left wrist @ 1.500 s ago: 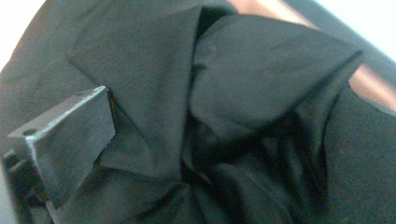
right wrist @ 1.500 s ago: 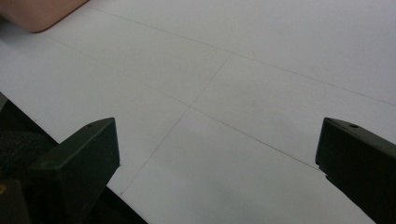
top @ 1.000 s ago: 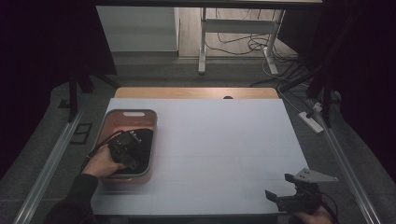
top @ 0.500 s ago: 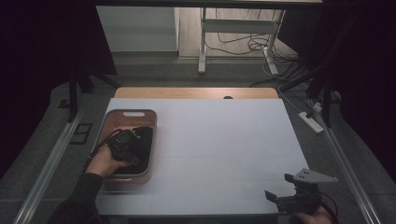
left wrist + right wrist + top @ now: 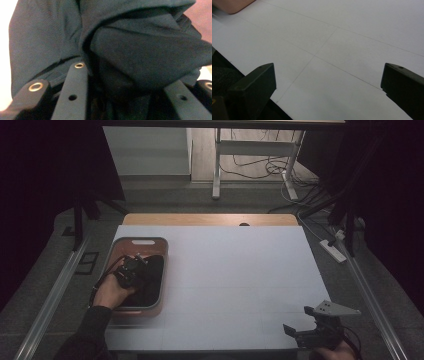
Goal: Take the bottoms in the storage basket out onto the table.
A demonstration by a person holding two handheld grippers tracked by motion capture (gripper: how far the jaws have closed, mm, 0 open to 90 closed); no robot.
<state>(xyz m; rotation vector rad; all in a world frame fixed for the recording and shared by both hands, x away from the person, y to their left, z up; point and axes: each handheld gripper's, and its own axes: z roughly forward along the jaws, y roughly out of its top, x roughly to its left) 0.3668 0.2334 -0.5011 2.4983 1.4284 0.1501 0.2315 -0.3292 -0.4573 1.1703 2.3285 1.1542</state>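
Observation:
A pinkish-brown basin [image 5: 142,241] stands at the left of the white table [image 5: 240,270], and a dark cloth [image 5: 154,277] lies in it. My left gripper [image 5: 134,269] reaches down into the basin on top of that cloth. In the left gripper view its jaws [image 5: 125,82] have just been closing, and a bunched fold of the dark cloth [image 5: 140,50] is pinched between them. My right gripper [image 5: 306,330] rests at the table's near right corner. Its jaws [image 5: 328,75] stand wide open over bare table with nothing between them.
A corner of the basin [image 5: 234,6] shows far off in the right gripper view. A wooden strip [image 5: 210,219] runs along the table's far edge. On the floor are a power strip [image 5: 333,249] at the right, desk legs and cables behind, and metal rails [image 5: 55,295] beside the table.
The left hand has shifted a little inside the basin, onto the cloth. The right gripper has not moved.

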